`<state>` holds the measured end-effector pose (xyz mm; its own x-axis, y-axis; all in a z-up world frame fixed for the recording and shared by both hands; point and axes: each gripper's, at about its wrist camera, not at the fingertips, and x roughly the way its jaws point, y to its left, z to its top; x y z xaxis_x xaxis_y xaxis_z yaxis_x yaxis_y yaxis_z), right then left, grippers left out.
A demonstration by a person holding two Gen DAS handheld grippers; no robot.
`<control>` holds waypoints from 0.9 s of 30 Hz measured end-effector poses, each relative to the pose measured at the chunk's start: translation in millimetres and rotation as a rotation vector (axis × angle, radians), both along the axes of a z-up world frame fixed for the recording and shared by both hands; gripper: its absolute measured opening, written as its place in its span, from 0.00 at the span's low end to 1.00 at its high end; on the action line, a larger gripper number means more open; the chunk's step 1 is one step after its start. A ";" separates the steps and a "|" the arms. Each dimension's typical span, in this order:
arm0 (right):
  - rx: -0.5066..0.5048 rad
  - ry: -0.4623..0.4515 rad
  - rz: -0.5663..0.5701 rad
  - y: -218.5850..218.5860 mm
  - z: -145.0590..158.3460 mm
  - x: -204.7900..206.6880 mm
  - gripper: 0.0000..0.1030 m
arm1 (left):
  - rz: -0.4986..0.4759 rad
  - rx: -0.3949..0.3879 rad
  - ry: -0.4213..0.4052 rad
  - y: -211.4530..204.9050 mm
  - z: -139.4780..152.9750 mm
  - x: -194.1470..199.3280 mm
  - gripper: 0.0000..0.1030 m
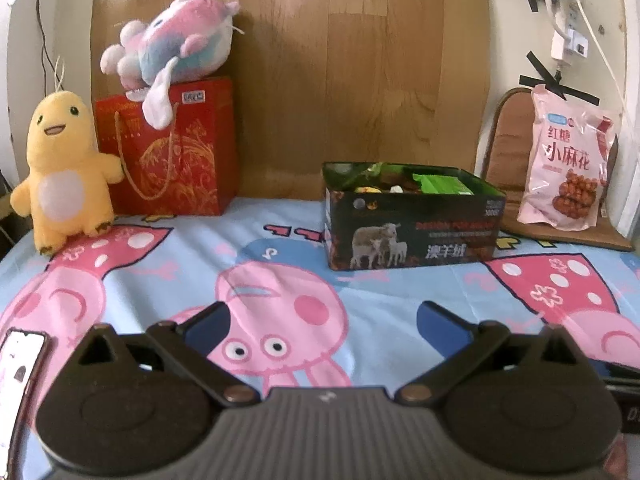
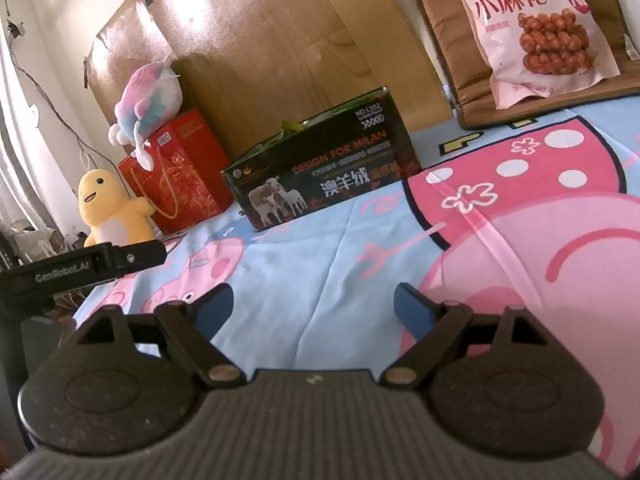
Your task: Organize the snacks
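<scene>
Dark sheep-printed box (image 1: pixel 412 228), pink snack bag (image 1: pixel 568 160), blue-and-pink pig-patterned sheet (image 1: pixel 200 264).

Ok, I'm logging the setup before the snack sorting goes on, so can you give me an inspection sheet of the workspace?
Surface: cartoon-pig printed blue sheet, lightly creased.
Job's things: dark open box with sheep picture holding green packets; pink sealed snack bag leaning upright on a brown cushioned pad, apart from the box.
Clutter: yellow plush toy; red paper gift bag with a pink-blue plush on top.
Tongs: left tongs open, empty; right tongs open, empty, over bare sheet.
Cables: white power strip with leads taped to the wall.
Surroundings: brown wood-grain board behind the box.
</scene>
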<state>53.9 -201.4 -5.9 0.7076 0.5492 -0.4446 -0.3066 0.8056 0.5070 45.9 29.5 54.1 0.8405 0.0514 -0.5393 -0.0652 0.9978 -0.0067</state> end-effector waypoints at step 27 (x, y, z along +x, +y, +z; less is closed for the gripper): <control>-0.083 0.033 0.062 12.0 13.5 -2.8 0.88 | 0.046 0.056 0.032 2.0 9.3 10.8 1.00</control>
<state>51.1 -189.4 7.7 0.6574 0.5519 -0.5131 -0.3416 0.8252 0.4499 56.7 31.5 63.4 0.8190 0.1205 -0.5609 -0.1103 0.9925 0.0522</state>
